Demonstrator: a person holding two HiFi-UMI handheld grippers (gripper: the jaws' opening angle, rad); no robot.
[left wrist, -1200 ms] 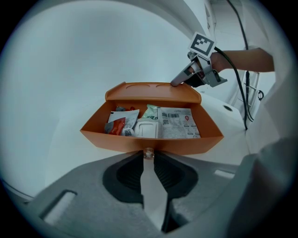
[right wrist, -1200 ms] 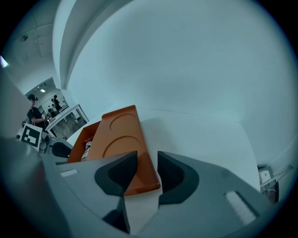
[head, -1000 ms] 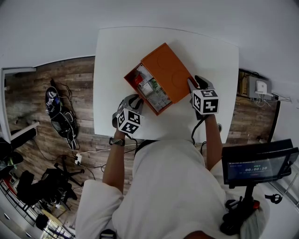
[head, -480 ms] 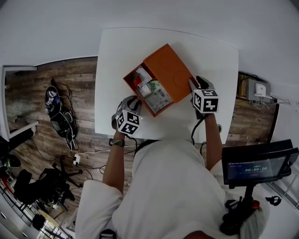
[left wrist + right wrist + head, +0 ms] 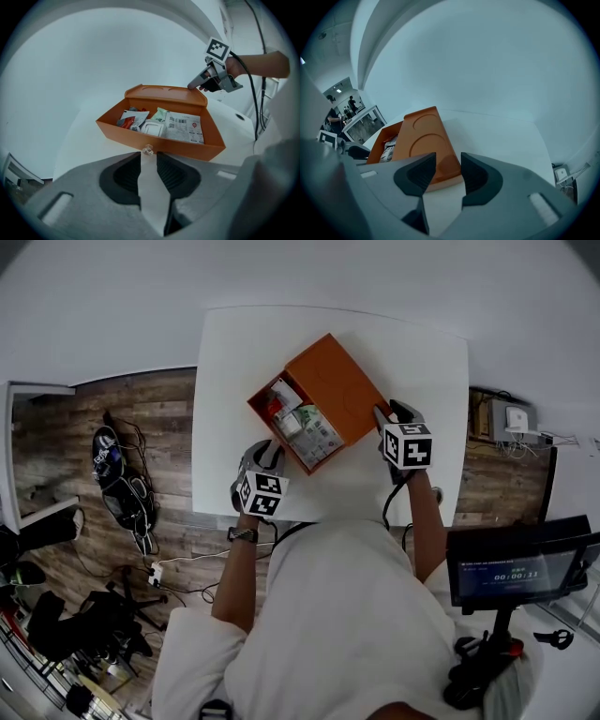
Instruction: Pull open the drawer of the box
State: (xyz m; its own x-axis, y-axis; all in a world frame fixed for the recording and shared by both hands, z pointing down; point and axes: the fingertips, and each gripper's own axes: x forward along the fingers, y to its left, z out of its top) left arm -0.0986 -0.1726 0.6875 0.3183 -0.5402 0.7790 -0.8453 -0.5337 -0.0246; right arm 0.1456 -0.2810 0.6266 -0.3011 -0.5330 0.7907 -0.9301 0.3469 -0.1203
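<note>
The orange box (image 5: pixel 333 385) lies at an angle on the white table (image 5: pixel 422 362), with its drawer (image 5: pixel 298 432) pulled out toward the lower left. Packets and a white case (image 5: pixel 154 127) fill the drawer. A clear knob (image 5: pixel 148 150) sticks out of the drawer front. My left gripper (image 5: pixel 148 158) is open, the knob just at its tips and not pinched. My right gripper (image 5: pixel 448 169) is at the box's right-hand corner (image 5: pixel 443 171), its jaws opening and the pads off the box. In the head view the left gripper (image 5: pixel 271 456) and right gripper (image 5: pixel 381 414) flank the box.
The table's near edge (image 5: pixel 281 519) runs right behind the left gripper. Wooden floor with cables and a bag (image 5: pixel 117 479) lies to the left. A screen on a stand (image 5: pixel 511 568) is at the lower right.
The drawer has come a little farther out of the box. My left gripper has drawn back toward the table's near edge. The right gripper stays at the box's corner.
</note>
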